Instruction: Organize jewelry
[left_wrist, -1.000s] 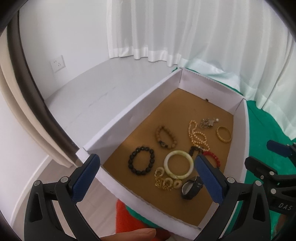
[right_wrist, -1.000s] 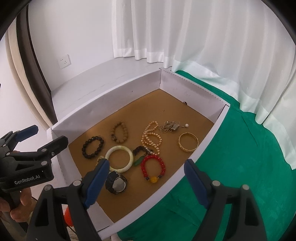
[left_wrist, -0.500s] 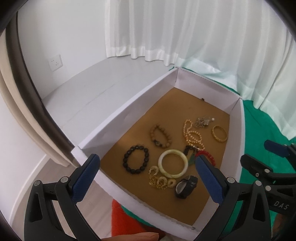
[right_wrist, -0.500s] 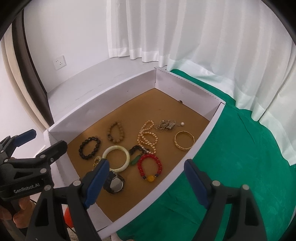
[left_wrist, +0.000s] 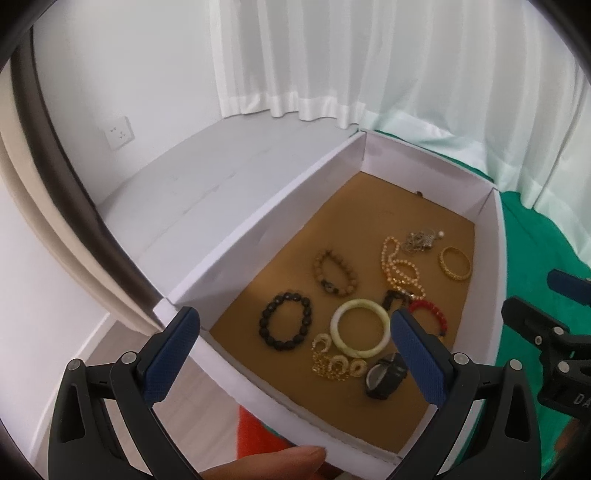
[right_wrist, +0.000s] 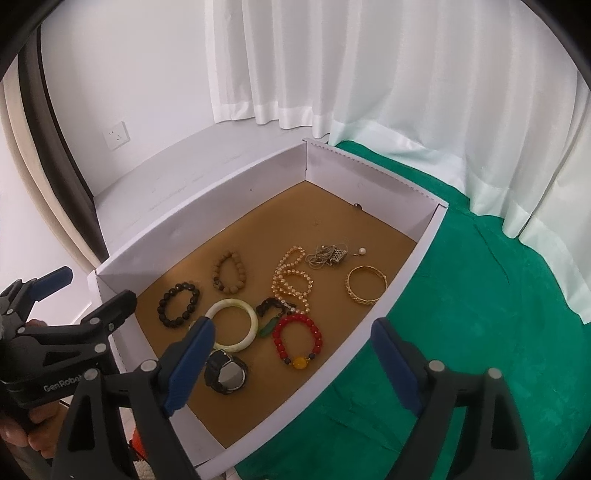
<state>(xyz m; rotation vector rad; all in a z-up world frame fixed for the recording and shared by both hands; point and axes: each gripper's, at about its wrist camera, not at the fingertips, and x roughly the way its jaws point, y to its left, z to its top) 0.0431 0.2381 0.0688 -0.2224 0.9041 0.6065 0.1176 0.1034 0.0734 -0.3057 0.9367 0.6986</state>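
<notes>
Jewelry, all of it inside the white box (right_wrist: 255, 192) on its brown floor: black bead bracelet (right_wrist: 178, 305), brown bead bracelet (right_wrist: 229, 271), pale jade bangle (right_wrist: 232, 325), red bead bracelet (right_wrist: 297, 340), peach bead strand (right_wrist: 291, 278), gold bangle (right_wrist: 365, 284), silver chain tangle (right_wrist: 328, 255), black watch (right_wrist: 225, 373).

Left gripper (left_wrist: 295, 354): jaws spread wide, holding nothing, hovering over the near edge of the box. Right gripper (right_wrist: 291, 365): jaws likewise spread and empty.

Pieces lie loose; whether sorted or awaiting sorting cannot be told. Judgement: any pick should go for a free-lying ring (gold bangle at 2 o'clock of the cluster stands clear), come down straight and pinch one side of the band, avoiding the crowded centre where bangle, dark pendant (right_wrist: 271, 308) and red beads touch.

Left view alone shows the gold link chain (left_wrist: 334, 363) at 6 o'clock of the jade bangle. Right view alone shows the red bracelet's yellow bead and the watch face.
</notes>
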